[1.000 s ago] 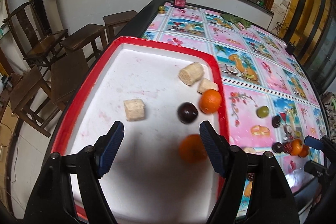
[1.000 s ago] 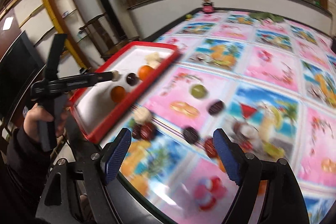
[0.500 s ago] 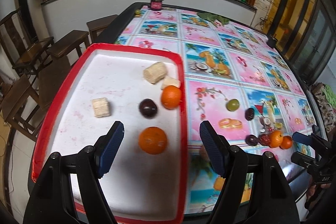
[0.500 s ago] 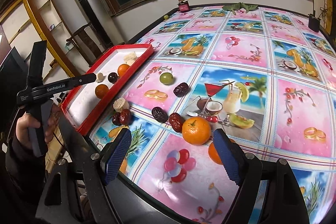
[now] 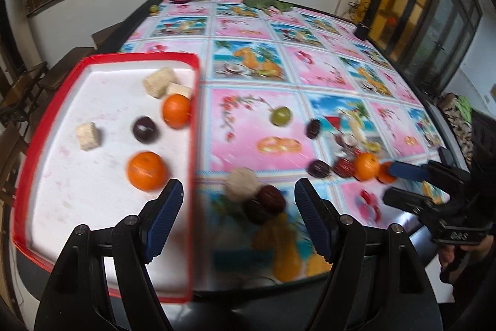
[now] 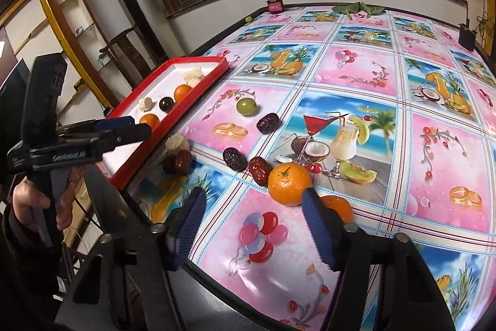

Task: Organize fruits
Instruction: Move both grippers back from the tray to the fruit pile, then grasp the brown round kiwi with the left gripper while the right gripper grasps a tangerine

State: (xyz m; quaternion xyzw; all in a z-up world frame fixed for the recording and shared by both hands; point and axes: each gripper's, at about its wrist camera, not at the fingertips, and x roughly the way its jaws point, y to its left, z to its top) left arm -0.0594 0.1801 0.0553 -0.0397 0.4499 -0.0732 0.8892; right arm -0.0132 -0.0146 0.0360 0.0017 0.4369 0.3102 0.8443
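Two oranges (image 6: 289,183) sit side by side on the table's near edge, just ahead of the right tongs (image 6: 252,222). Those tongs are closing, yet nothing lies between the pads; the nearer orange (image 6: 339,207) is half hidden behind the right-hand pad. To my eye the step is picking up one of these oranges, and doing it well means moving forward until the fruit sits squarely between the pads before the squeeze finishes, since a round fruit caught off centre will likely roll away.

Beside them lie dark dates (image 6: 259,170), with a green grape (image 6: 246,106) farther off. To the left, a pale corn piece (image 5: 242,184) and two more dates rest near the red tray (image 5: 195,126). The left tongs (image 5: 238,219) hover above these, spread open and empty.

Inside the tray are two oranges (image 5: 146,171), a dark plum (image 5: 145,129) and three pale corn chunks (image 5: 89,135); two chunks lie in its far right corner.
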